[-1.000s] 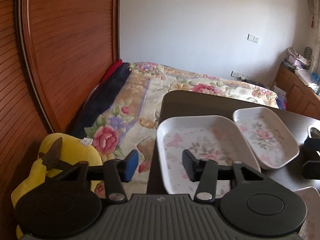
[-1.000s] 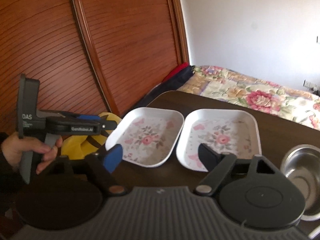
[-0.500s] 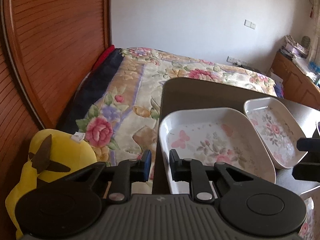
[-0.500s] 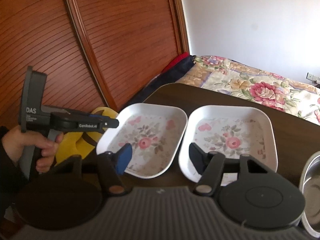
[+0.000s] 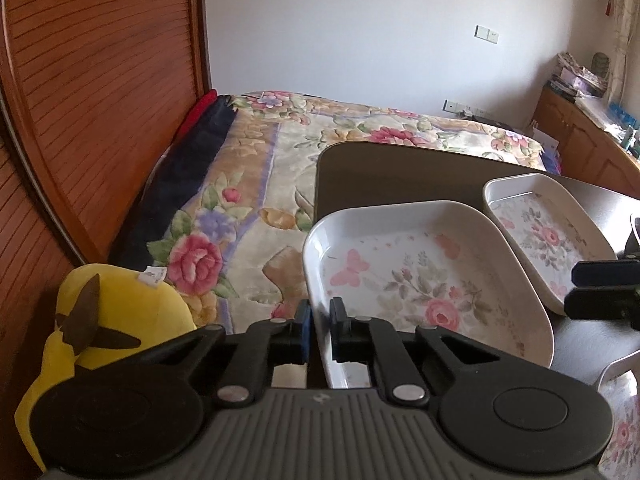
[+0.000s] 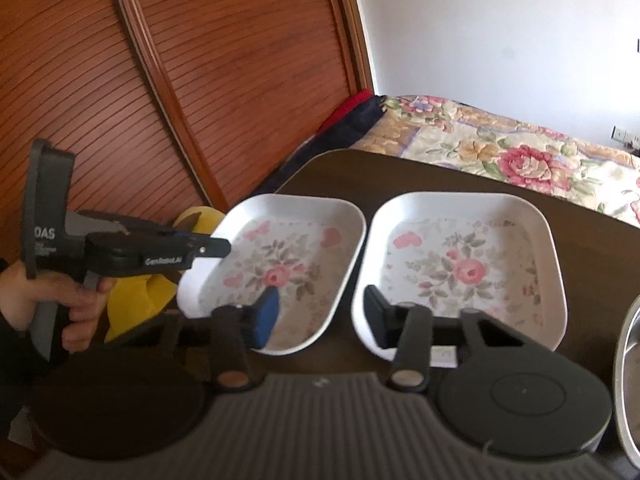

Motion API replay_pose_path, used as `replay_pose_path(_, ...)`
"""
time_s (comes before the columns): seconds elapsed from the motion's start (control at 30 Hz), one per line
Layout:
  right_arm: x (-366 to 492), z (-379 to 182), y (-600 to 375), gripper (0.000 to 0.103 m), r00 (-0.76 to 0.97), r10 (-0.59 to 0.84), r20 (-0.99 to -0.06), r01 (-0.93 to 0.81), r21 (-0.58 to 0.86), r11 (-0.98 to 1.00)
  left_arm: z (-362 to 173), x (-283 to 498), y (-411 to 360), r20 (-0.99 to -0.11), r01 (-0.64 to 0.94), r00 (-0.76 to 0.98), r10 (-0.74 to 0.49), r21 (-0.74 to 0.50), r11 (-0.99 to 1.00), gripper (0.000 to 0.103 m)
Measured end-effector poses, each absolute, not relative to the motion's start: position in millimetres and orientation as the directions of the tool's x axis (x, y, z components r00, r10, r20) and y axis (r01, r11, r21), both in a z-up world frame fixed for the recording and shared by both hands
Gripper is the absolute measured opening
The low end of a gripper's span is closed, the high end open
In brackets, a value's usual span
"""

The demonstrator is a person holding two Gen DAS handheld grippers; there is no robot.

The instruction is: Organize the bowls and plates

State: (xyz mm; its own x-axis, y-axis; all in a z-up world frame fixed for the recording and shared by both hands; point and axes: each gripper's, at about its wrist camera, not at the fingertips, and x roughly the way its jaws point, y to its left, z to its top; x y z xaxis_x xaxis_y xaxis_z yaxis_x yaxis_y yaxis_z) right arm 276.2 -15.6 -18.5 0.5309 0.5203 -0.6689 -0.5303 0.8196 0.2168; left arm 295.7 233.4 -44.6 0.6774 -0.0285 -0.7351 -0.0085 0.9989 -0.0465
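On the dark counter (image 6: 460,178), two white rose-patterned plates (image 6: 280,264) (image 6: 464,264) sit side by side, left tool (image 5: 318,330) closing on the nine-o'clock plate's rim, right tool (image 6: 320,312) closing, straddling both rims.

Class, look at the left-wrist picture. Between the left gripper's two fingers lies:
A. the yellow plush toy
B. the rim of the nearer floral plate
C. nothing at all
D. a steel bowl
B: the left gripper is closing, with the white rim of the nearer floral plate between its fingers, at the plate's left edge.
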Motion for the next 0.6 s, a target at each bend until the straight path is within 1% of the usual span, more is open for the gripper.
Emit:
replay_pose_path(0.03,277.6,-19.3,-14.9,0.035,0.528,0.520,-0.672,-0.529,0.219,0.820,-44.6,295.2,235.0,-0.735,-0.011,0.678,-0.026,-0.046,0.999,0.018)
replay_pose_path(0.1,281.9,-21.9,-11.2,0.032,0.519,0.515,-0.682,-0.524,0.222,0.822,-44.7,293.9,237.3,-0.735,-0.014,0.677,-0.026,-0.048,0.999,0.018)
replay_pose_path(0.6,304.1,-34.7,10.2,0.032,0.496,0.485,-0.720,-0.501,0.219,0.837,-44.6,292.4,238.9,-0.733,-0.011,0.680,-0.028,-0.048,0.999,0.018)
